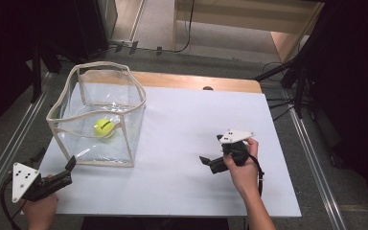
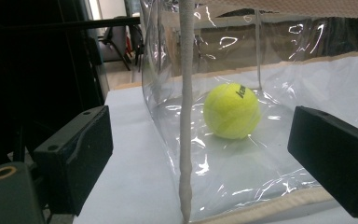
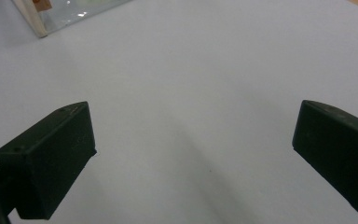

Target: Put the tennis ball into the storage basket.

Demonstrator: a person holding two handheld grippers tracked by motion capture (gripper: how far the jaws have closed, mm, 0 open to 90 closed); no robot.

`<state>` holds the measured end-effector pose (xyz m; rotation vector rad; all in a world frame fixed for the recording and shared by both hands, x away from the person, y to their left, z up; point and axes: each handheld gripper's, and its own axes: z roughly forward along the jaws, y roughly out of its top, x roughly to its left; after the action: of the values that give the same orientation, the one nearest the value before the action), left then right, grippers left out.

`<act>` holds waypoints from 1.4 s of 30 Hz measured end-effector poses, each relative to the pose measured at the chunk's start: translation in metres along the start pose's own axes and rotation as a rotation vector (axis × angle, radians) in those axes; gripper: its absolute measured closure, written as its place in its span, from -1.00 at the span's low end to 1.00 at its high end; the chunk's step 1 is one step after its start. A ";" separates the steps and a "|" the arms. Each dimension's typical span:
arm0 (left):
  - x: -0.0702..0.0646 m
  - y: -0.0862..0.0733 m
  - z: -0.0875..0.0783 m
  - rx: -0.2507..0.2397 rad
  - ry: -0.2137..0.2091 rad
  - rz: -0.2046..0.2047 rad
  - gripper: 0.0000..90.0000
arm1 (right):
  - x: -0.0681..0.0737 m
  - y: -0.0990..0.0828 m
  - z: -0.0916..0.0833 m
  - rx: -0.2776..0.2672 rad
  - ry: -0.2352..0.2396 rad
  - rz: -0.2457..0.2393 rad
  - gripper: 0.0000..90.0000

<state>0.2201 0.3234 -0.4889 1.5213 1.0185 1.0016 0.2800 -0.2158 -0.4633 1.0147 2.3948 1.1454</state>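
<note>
A clear plastic bin (image 1: 98, 115) with cream trim stands on the left of the white table (image 1: 187, 191). A yellow tennis ball (image 1: 104, 128) lies on its floor. My left gripper (image 1: 68, 168) is open at the table's front left, just short of the bin's near corner. In the left gripper view that corner seam (image 2: 185, 116) stands between the wide-apart jaws of my left gripper (image 2: 200, 156), with the tennis ball (image 2: 232, 111) behind the clear wall. My right gripper (image 1: 212, 149) is open over bare table at the centre right, pointing left toward the bin; in its own view my right gripper (image 3: 193, 158) holds nothing.
A wooden strip (image 1: 196, 81) runs along the table's far edge. Metal rails (image 1: 9, 148) flank the table on both sides, and dark stands and cables (image 1: 292, 91) sit at the back right. A corner of the bin (image 3: 39, 21) shows at the right gripper view's top left.
</note>
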 end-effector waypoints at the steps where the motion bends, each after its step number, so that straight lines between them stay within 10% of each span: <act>1: 0.000 0.000 0.000 0.000 -0.001 0.000 -0.85 | -0.001 -0.003 -0.001 -0.005 -0.001 0.005 -1.00; 42: -0.001 0.000 0.000 -0.001 -0.001 0.008 -0.85 | -0.030 -0.105 -0.067 -0.192 -0.143 0.186 -1.00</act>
<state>0.2195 0.3229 -0.4892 1.5260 1.0114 1.0064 0.2164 -0.3202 -0.5023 1.2281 2.0705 1.2900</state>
